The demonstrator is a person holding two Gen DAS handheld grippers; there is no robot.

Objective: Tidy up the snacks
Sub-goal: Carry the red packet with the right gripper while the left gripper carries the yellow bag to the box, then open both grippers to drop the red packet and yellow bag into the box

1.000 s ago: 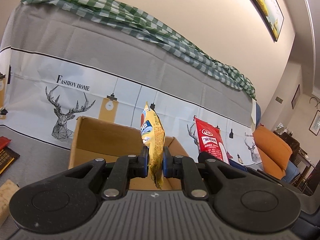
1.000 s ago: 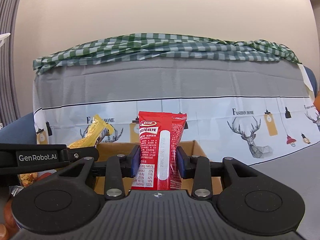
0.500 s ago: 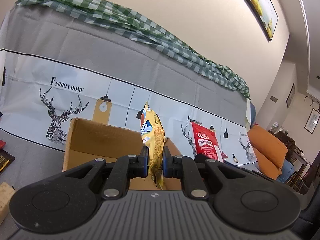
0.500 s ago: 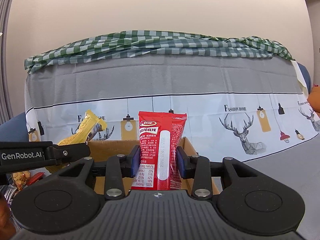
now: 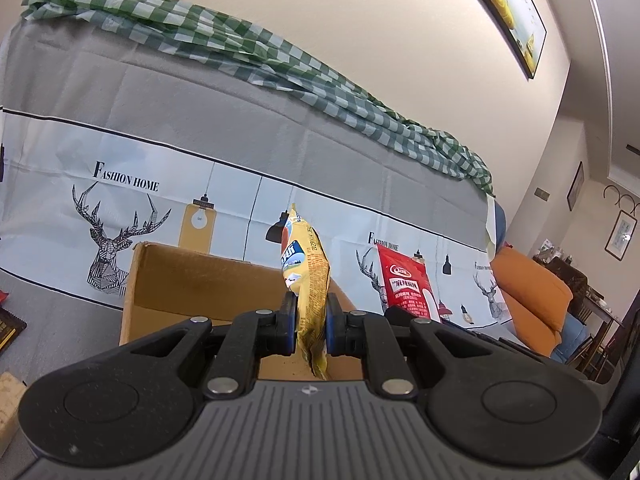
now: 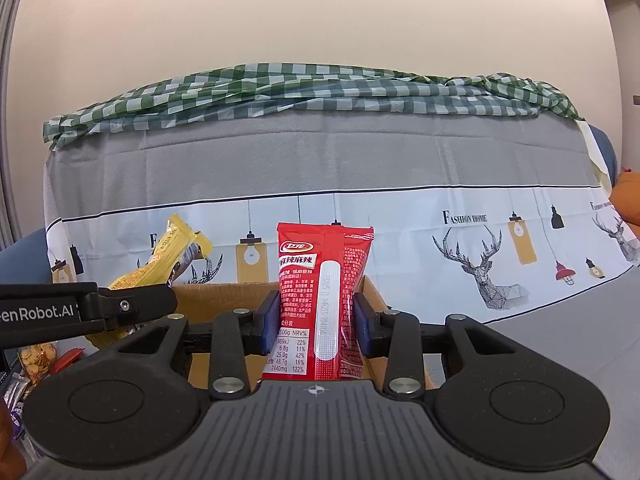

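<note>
Nothing is shifting between the pictures: the left gripper (image 5: pixel 311 318) is pinching the yellow packet (image 5: pixel 307 276) and the right gripper (image 6: pixel 316 320) the red packet (image 6: pixel 324 300), both hovering over the cardboard box (image 5: pixel 200 280), likely awaiting release.

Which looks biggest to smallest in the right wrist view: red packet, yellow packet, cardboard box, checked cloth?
1. checked cloth
2. cardboard box, mostly hidden, so unsure
3. red packet, in the right claw, close to the lens, so inflated
4. yellow packet, partly hidden by the left claw
</note>
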